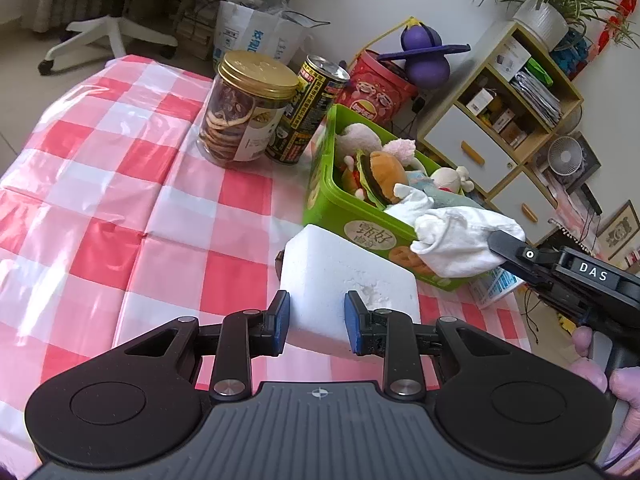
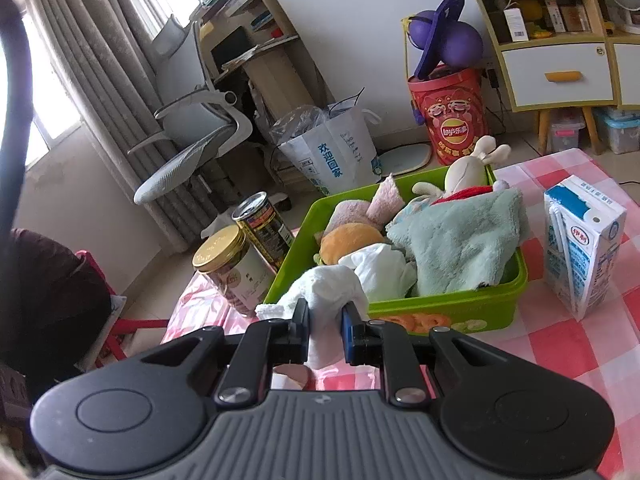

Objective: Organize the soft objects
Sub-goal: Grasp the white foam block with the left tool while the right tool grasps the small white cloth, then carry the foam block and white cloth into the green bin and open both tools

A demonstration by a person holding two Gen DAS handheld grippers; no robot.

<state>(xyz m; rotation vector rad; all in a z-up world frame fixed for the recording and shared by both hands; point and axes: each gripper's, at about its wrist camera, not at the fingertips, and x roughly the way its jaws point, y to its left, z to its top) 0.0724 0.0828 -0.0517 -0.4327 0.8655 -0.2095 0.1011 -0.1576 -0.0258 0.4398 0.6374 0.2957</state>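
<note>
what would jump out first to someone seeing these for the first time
The green bin on the red-checked cloth, heaped with plush toys and a mint towel. At its near edge the right gripper has its jaws shut on a white cloth, while the left gripper grips a white foam block just in front of the bin. Behind the bin stand a gold-lidded jar and a can.

Daylight comes through a curtained window [image 2: 60,92] (left side); a grey office chair [image 2: 192,128] and a wooden shelf unit [image 2: 560,40] stand by the white wall [image 2: 360,20].
</note>
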